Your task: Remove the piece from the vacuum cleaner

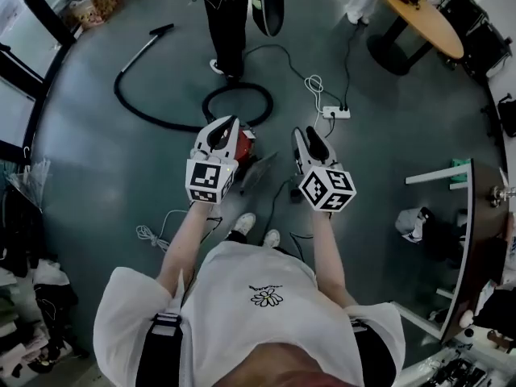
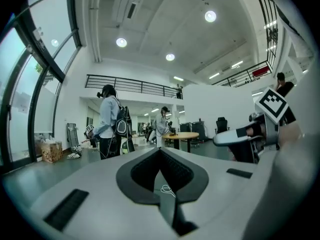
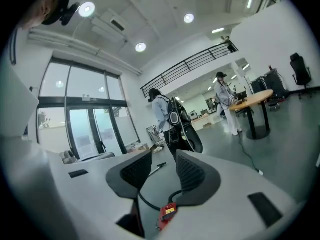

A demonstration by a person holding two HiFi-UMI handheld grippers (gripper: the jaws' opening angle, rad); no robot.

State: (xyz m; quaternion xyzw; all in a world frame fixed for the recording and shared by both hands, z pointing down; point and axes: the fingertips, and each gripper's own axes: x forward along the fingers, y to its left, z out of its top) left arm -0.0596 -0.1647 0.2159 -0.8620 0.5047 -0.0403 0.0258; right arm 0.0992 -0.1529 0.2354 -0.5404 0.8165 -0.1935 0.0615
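1. Your left gripper point(image 2: 160, 153) is pressed together at the tips and pinches nothing. Behind the pads you see only floor and a small loop of white cable point(image 2: 167, 189).
2. Your right gripper point(image 3: 163, 158) is spread, with nothing between its pads. Through the gap you look down on floor, a stretch of black hose and a bit of the red vacuum cleaner.
3. You hold both grippers in the air in front of your chest. They are side by side and apart, tips pointing away from you.
4. The vacuum cleaner point(image 1: 248, 142) has a red body. It sits on the floor below and between the two grippers and is partly hidden by the left one. Neither gripper touches it.
5. A grey part point(image 1: 258, 172) lies just beside the red body, on the side toward your shoes point(image 1: 243, 222). You cannot tell whether it is attached.
6. The hose point(image 1: 239, 85) lies in a ring on the floor just beyond the vacuum cleaner. It then sweeps left to a rigid tube point(image 1: 143, 51), which lies well away from you.
7. A power strip point(image 1: 336, 113) lies on the floor beyond your right gripper.
8. Another person point(image 1: 230, 22) stands past the hose ring. A round desk point(image 1: 423, 14) is at the far right.
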